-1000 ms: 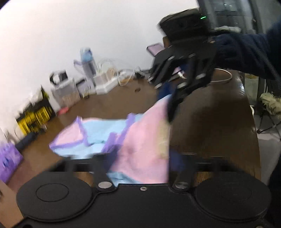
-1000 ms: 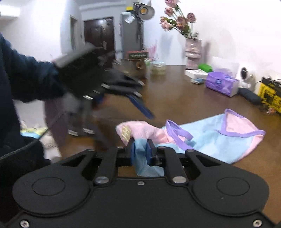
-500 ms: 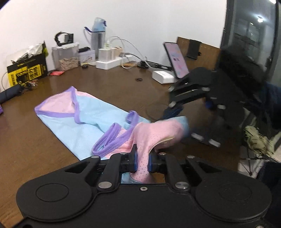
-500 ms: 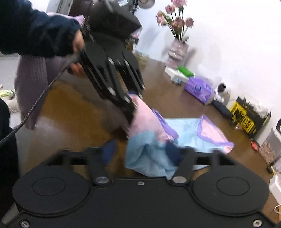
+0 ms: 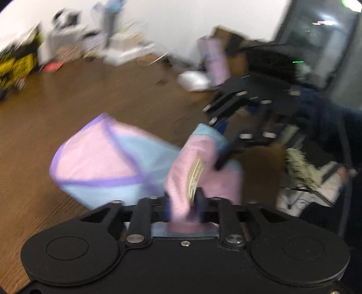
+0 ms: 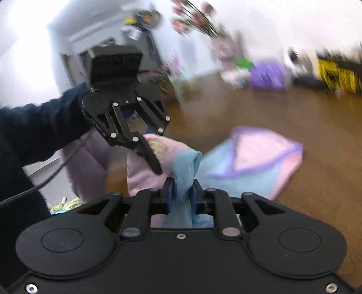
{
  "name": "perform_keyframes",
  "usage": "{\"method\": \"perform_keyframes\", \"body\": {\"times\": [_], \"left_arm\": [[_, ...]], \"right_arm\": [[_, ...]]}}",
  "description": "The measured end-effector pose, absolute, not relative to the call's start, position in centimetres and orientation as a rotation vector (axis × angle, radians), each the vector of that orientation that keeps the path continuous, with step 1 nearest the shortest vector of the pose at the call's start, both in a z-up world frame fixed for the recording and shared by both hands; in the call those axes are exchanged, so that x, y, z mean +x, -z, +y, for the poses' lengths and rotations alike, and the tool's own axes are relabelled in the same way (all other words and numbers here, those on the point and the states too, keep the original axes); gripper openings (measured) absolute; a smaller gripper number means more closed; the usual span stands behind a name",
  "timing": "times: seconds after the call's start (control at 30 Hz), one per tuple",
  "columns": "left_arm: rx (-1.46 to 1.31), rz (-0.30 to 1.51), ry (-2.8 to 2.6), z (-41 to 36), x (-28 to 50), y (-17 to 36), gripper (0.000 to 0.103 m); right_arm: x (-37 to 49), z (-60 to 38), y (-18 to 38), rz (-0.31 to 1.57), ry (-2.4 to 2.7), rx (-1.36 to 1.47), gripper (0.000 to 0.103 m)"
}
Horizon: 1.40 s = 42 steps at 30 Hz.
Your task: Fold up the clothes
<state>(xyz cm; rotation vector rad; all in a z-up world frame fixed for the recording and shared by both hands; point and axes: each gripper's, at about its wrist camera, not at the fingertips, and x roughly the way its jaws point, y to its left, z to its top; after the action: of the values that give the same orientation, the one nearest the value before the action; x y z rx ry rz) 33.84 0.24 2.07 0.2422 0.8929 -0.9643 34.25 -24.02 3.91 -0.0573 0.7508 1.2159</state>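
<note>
1. Left gripper [image 5: 182, 207]: jaws opening, pink fold of the garment [image 5: 117, 162] between the blue pads, cloth bunched there and pads touching it on both sides.
2. Right gripper [image 6: 182, 199]: jaws opening, light-blue fold of the same garment [image 6: 255, 162] between its blue pads, fabric filling the gap.
3. Both grippers: black, flat linkage arms with silver rivets, 2 round discs on each body.
4. Garment: soft knit with tiny perforations, pink and pale-blue panels, purple binding along curved edges. Near end lifted by both grippers; far end lies on the desk [image 5: 67, 101].
5. Yellowish patch [image 5: 194, 176] on the pink part, just above the left pads; print too blurred to read.
6. Desk: dark brown wood, visible grain, glossy.
7. Dark blue sleeve [image 6: 45, 122] behind the left gripper in the right wrist view.
8. Far edge, all motion-blurred: purple pack [image 6: 268, 75], yellow-and-black box [image 5: 15, 65] with unreadable writing, pink flowers [image 6: 194, 20].
</note>
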Motion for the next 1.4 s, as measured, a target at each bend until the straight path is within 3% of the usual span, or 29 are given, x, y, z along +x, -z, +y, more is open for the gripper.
{"method": "perform_keyframes", "body": {"times": [0.1,0.4,0.43,0.47,0.5,0.53,0.57,0.6,0.63,0.83,0.9,0.97,1.0,1.03,1.07,1.1,1.3,1.4], "left_arm": [[0.171,0.805,0.786,1.5,33.8,-1.2,0.066],[-0.06,0.859,0.661,5.1,31.7,-0.8,0.068],[-0.07,0.863,0.661,5.2,31.9,-0.8,0.066],[-0.082,0.862,0.657,5.1,31.9,-0.7,0.063],[-0.089,0.854,0.648,4.9,31.9,-0.6,0.052],[-0.094,0.845,0.639,4.6,31.8,-0.5,0.042],[-0.103,0.823,0.622,4.3,31.8,-0.8,0.035],[-0.114,0.81,0.62,4.1,31.8,-1.1,0.026],[-0.124,0.8,0.622,4.0,31.8,-1.4,0.024],[-0.085,0.783,0.624,1.6,32.5,-1.0,0.021],[-0.055,0.813,0.601,1.0,32.8,-0.1,0.025],[-0.03,0.813,0.604,0.8,32.6,-0.1,0.032],[-0.03,0.812,0.605,1.1,32.5,-0.6,0.041],[-0.032,0.81,0.605,1.4,32.5,-0.8,0.053],[-0.048,0.784,0.601,2.0,32.5,-1.6,0.059],[-0.066,0.737,0.579,2.8,32.9,-2.6,0.069],[-0.01,0.748,0.401,2.9,39.4,-2.7,0.071],[0.002,0.805,0.407,2.0,41.7,-1.1,0.07]], "right_arm": [[34.1,-22.7,-2.4,0.761,-1.114,-0.133,0.048],[33.3,-22.6,-1.6,0.761,-1.043,-0.039,0.05],[33.2,-22.5,-1.4,0.775,-1.034,-0.028,0.048],[33.0,-22.5,-1.2,0.776,-1.03,-0.025,0.039],[32.9,-22.3,-1.0,0.767,-1.02,-0.017,0.032],[32.6,-22.2,-1.0,0.748,-1.011,-0.007,0.018],[32.3,-22.2,-1.0,0.737,-1.0,-0.007,0.012],[31.8,-22.2,-1.4,0.723,-0.976,-0.005,0.012],[31.0,-22.6,-2.0,0.703,-0.957,0.017,0.011],[28.7,-23.9,-3.1,0.673,-0.872,0.08,0.011],[28.5,-24.1,-2.2,0.704,-0.831,0.081,0.016],[28.5,-24.2,-1.4,0.739,-0.8,0.069,0.045],[28.5,-24.4,-1.5,0.733,-0.793,0.059,0.052],[28.4,-24.8,-2.2,0.71,-0.784,0.045,0.071],[28.4,-25.2,-2.9,0.68,-0.778,0.039,0.078],[28.8,-26.3,-4.3,0.611,-0.762,0.03,0.078],[37.9,-25.9,-4.4,0.666,-0.717,0.04,0.075],[41.4,-24.4,-2.7,0.749,-0.696,0.052,0.057]]}}
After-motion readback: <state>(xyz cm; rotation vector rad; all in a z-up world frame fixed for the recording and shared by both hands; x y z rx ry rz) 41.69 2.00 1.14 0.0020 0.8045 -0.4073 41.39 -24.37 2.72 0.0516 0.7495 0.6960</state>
